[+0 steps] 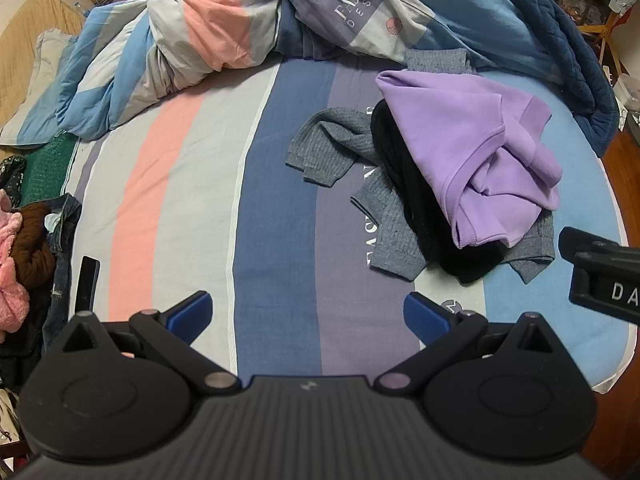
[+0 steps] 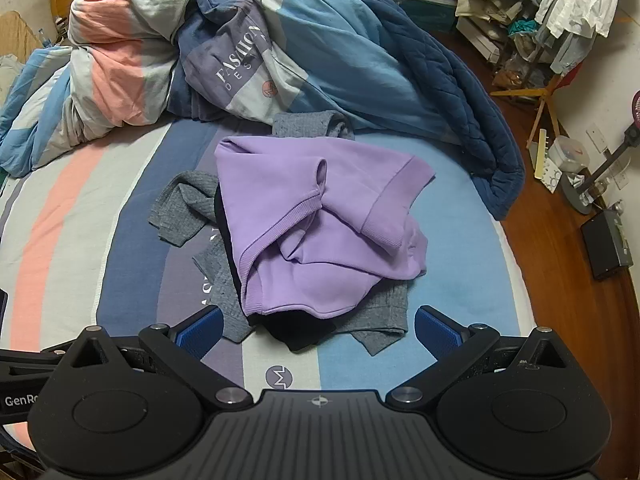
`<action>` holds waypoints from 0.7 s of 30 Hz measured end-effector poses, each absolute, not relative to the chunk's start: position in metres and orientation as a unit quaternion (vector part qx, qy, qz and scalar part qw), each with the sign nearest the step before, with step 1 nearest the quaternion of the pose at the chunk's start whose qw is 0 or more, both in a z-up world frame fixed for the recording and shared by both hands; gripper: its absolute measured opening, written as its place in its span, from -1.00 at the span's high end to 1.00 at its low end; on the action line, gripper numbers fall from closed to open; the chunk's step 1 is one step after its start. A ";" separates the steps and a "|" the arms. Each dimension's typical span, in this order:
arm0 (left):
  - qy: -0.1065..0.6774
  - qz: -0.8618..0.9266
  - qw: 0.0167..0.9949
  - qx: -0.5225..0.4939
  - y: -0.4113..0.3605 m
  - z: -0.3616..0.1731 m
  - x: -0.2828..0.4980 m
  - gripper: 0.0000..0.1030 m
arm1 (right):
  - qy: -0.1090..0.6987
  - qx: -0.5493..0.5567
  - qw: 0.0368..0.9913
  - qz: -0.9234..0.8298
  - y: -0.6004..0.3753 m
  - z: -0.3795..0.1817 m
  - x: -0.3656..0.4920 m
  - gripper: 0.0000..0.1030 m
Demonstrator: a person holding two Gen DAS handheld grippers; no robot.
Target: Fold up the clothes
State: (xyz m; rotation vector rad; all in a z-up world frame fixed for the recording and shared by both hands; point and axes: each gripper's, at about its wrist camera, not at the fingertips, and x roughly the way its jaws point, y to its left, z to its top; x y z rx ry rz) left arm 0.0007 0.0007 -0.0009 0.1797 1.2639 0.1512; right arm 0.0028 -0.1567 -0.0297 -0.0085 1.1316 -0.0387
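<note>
**Clothes heaped on the striped sheet, both grippers released**

A crumpled lilac sweatshirt (image 2: 320,216) tops a black garment (image 2: 296,330) and grey ribbed knit (image 2: 180,208) mid-bed, on the striped bedsheet (image 2: 60,240). Left gripper (image 1: 308,314) and right gripper (image 2: 318,330) hover near, fingers spread, empty. A bunched quilt (image 2: 132,60) lies beyond.

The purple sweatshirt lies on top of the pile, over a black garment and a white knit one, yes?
Not quite: the knit garment under the purple sweatshirt and black garment is grey, not white, as the right wrist view shows.

The left gripper (image 1: 307,316) and the right gripper (image 2: 319,330) both point steeply downward, jaws spread wide with nothing between them.
</note>
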 end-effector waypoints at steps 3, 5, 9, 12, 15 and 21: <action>0.589 0.072 0.801 0.084 -0.001 0.000 0.000 -0.99 | 0.536 -0.005 0.844 -0.018 -0.156 -0.029 0.003 -1.00; 0.589 0.073 0.801 0.085 -0.001 0.000 0.000 -0.99 | 0.537 -0.005 0.844 -0.017 -0.156 -0.029 0.003 -1.00; 0.589 0.075 0.800 0.087 0.000 0.000 0.001 -0.99 | 0.537 -0.006 0.843 -0.016 -0.156 -0.029 0.004 -1.00; 0.590 0.076 0.799 0.088 0.000 0.000 0.003 -0.99 | 0.538 -0.007 0.843 -0.016 -0.155 -0.030 0.005 -1.00; 0.591 0.076 0.799 0.087 0.001 0.000 0.004 -0.99 | 0.539 -0.007 0.842 -0.015 -0.155 -0.030 0.006 -1.00; 0.591 0.075 0.799 0.081 0.002 0.000 0.005 -0.99 | 0.540 -0.007 0.842 -0.015 -0.155 -0.031 0.006 -1.00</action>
